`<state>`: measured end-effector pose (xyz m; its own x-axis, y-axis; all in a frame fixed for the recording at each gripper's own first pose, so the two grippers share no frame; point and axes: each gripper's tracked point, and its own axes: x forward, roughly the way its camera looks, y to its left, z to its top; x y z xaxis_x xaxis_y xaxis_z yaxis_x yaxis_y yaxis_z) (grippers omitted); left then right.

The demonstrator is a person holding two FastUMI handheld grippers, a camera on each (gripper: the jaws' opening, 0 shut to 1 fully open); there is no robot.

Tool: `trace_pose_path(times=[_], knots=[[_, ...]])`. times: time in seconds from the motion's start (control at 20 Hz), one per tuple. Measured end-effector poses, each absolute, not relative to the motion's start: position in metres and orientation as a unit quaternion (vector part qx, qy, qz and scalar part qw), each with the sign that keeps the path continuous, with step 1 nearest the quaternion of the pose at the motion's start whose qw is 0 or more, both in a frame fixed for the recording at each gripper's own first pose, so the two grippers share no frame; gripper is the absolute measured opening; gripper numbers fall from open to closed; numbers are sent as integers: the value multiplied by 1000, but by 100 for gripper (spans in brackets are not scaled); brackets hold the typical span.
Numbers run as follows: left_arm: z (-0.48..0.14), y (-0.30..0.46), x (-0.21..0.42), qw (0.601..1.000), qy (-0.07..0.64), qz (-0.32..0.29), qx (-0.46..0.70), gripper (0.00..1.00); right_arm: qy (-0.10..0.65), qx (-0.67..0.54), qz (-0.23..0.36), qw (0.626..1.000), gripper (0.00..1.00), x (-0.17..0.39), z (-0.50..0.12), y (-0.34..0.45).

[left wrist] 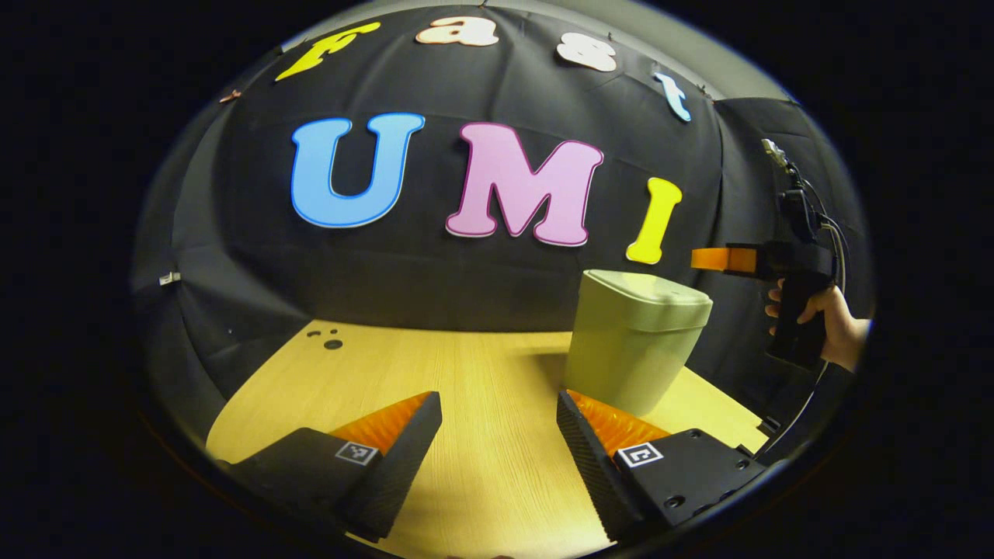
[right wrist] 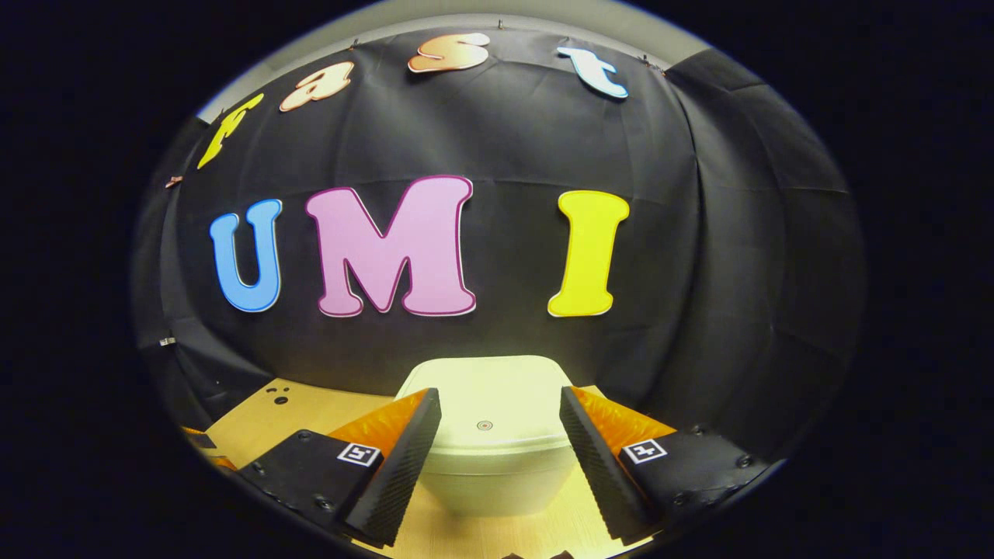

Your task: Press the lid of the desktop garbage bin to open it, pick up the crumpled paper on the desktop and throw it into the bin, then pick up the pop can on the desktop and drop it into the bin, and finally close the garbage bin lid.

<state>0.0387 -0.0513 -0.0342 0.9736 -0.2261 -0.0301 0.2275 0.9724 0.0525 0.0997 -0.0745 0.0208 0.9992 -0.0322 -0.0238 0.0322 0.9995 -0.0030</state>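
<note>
The bin (left wrist: 633,349) is pale green, and its lid (right wrist: 485,404) looks cream-white with a small round mark in the middle. The table (left wrist: 466,380) is light yellow wood with fine grain lines and some dark dots (left wrist: 332,343). The wall cloth (right wrist: 722,310) is black.

No words, brand names or numbers can be read on any object here. The left gripper (left wrist: 498,400) carries a small square black-and-white coded marker (left wrist: 356,453) on the top of each finger; the pattern is made of blocky shapes, not letters. The right gripper (right wrist: 498,394) carries the same kind of square tag (right wrist: 647,449) on each of its fingers. The garbage bin lid (right wrist: 497,380) bears a tiny ring mark (right wrist: 484,425) near its front edge.
</note>
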Motion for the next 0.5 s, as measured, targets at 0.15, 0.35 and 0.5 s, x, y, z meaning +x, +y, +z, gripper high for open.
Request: trace_pose_path(times=[0.15,0.35,0.5], knots=[[-31,-64,34,992,0,-121,37,96,14,-18,-7,1000,97,75,11,-59],[-42,-65,26,992,12,-120,45,96,14,-13,37,999,97,50,-5,-21],[-49,-64,17,991,23,-122,50,96,45,-20,72,996,97,35,-38,4]])
